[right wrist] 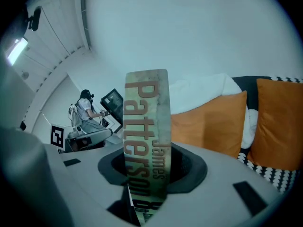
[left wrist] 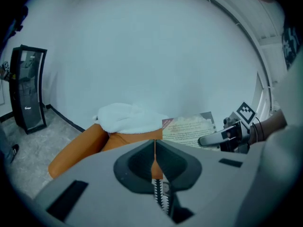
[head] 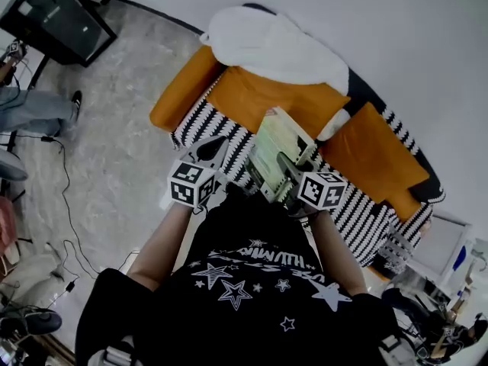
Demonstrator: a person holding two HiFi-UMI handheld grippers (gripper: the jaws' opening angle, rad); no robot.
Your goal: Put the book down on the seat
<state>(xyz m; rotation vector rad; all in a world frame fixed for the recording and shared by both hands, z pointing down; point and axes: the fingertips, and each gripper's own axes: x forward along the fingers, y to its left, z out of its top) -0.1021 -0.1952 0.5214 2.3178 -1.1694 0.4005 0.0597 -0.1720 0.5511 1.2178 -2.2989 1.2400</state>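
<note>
**A:** Head view first. Where is the book (head: 280,152)?

**B:** It's up in the air in the right gripper (head: 288,168), just past the person's chest, near 12 o'clock from the picture's middle. It stands on edge over the front of the sofa (head: 179,97), not yet set down. The orange seat cushion (head: 259,97) lies beyond it toward 11 o'clock, with a white blanket (head: 274,44) further on at 12. A black-and-white striped throw (head: 210,124) covers the sofa's front edge.

**A:** And the left gripper (head: 213,149)?

**B:** It's at the book's 9 o'clock, apart from it and carrying nothing.

**A:** What does the left gripper view show?

**B:** Its fingers (left wrist: 163,197) are pressed together, toothed edges meeting, with nothing between them. The book shows at 2 o'clock from their tips.

**A:** And the right gripper view?

**B:** Those fingers (right wrist: 199,174) pinch the book across its thickness. The spine (right wrist: 147,141), lettered "James Patterson", faces the camera and stands upright. Orange cushions sit at 3 o'clock.

**A:** How will it handle?

**B:** It looks like a thick paperback, so I'd judge it fairly light with bendy covers. The cover looks smooth enough to slip, and the pages could fan open if it were held loosely. Squeezing the closed block by the spine, as now, should keep it shut. It isn't fragile and the cushion is soft. Laid flat on its broad cover, it should neither topple nor slide.
</note>
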